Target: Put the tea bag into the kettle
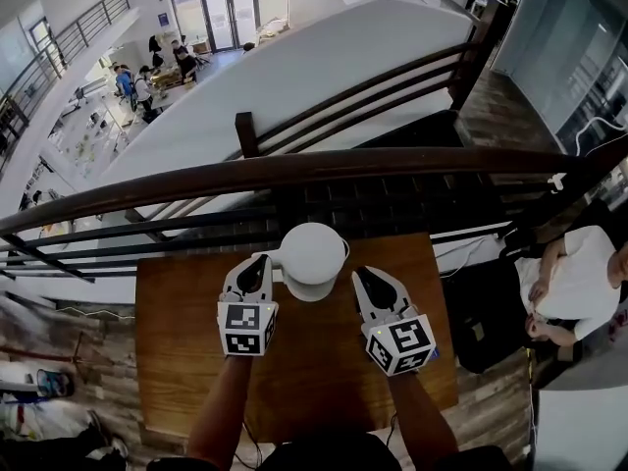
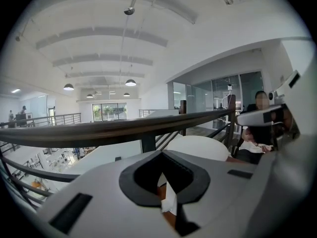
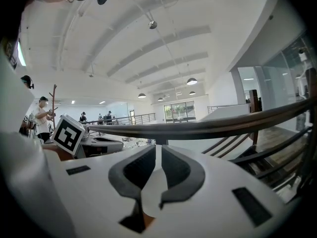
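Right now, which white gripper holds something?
The left gripper: a small white paper tea bag pinched between its jaws; the right gripper shows only a slim gap.

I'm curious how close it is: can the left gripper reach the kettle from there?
Probably yes: the left gripper is right beside the kettle, with nothing between them on the table. Whether the kettle's top is open, I can't tell.

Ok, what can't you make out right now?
- Kettle inside: head view, its white top covers it.
- White piece in the left gripper: left gripper view, its jaws hide most; tea bag unconfirmed.
- Right gripper: right gripper view, white in the narrow jaw gap may be background.
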### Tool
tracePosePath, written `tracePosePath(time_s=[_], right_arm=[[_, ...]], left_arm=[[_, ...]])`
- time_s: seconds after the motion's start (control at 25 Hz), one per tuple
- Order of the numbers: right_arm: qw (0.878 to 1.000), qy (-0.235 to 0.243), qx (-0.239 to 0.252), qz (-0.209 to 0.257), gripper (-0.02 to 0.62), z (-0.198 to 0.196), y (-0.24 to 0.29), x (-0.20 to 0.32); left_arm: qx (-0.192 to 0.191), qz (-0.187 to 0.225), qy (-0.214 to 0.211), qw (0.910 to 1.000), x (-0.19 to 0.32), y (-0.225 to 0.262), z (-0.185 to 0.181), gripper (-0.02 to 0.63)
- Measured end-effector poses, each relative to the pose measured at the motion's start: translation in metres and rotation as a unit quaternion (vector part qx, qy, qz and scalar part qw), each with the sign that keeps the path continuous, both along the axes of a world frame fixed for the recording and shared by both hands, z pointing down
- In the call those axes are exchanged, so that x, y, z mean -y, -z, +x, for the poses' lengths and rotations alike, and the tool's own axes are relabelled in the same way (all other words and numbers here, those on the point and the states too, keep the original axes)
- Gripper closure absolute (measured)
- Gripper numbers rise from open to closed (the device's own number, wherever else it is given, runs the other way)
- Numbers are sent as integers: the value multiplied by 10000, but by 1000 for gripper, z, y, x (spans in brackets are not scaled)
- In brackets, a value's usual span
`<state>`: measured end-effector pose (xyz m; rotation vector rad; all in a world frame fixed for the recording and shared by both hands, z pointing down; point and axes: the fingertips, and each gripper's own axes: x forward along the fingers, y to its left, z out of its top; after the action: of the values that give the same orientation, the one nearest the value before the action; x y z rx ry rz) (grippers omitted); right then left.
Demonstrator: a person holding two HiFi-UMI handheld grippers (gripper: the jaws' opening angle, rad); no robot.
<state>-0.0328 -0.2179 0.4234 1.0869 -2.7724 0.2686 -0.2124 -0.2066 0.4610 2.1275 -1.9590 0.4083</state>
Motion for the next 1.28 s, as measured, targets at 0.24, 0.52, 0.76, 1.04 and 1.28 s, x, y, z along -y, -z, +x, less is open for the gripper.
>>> tracePosePath(time_s=[0.24, 0.52, 0.76, 1.04, 1.28], right_arm=[[10000, 36, 3, -51, 561, -13, -7, 13], [10000, -12, 50, -82, 561, -11, -5, 23], [9999, 92, 82, -49, 561, -18, -2, 20], [9998, 134, 77, -96, 561, -20, -1, 17], [9998, 145, 60, -140, 561, -21, -5, 19]], left_arm=[[2, -74, 12, 10000, 0, -2, -5, 603], [-113, -181, 20, 9998, 3, -2, -5, 603], [-222, -193, 81, 9995, 0, -5, -9, 603], [-537, -222, 161, 9982, -1, -5, -13, 603], [-887, -111, 151, 9959, 2, -6, -9, 603]])
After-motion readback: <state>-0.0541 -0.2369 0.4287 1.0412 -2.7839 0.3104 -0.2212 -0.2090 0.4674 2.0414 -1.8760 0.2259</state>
